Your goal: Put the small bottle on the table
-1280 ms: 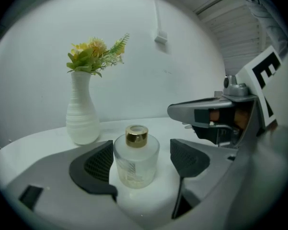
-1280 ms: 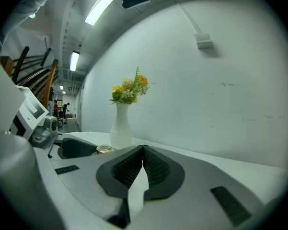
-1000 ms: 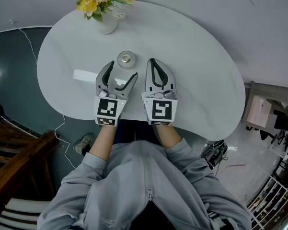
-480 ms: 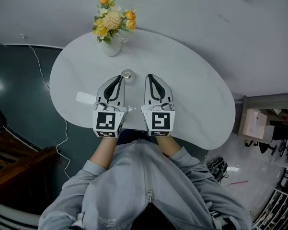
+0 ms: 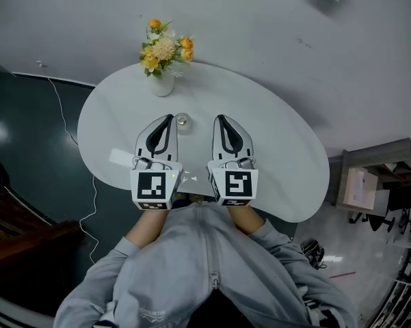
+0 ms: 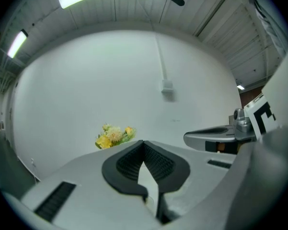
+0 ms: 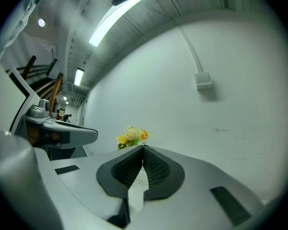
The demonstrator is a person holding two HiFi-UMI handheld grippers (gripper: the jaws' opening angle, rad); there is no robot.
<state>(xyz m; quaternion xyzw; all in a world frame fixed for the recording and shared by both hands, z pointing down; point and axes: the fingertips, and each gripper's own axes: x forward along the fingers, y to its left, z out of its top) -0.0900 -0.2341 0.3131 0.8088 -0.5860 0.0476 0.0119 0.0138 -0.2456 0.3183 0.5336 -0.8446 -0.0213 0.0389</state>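
The white kidney-shaped table (image 5: 280, 149) lies below both grippers. The left gripper (image 5: 169, 117) has jaws just closed on nothing; the right gripper (image 5: 220, 117) has jaws together, empty. The small round grey-capped bottle (image 5: 182, 120) stands just right of the left tips. It is likely light, rigid and slick, so grasp its body.

Small bottle upright on white worktop

Small bottle (image 5: 182, 120) seen from above: round, grey rim with a paler centre, looks upright, standing free on the bean-shaped white worktop (image 5: 280, 142) with nothing touching it. It sits around mid-worktop, a bit left of centre. Too small to make out the label or cap detail.
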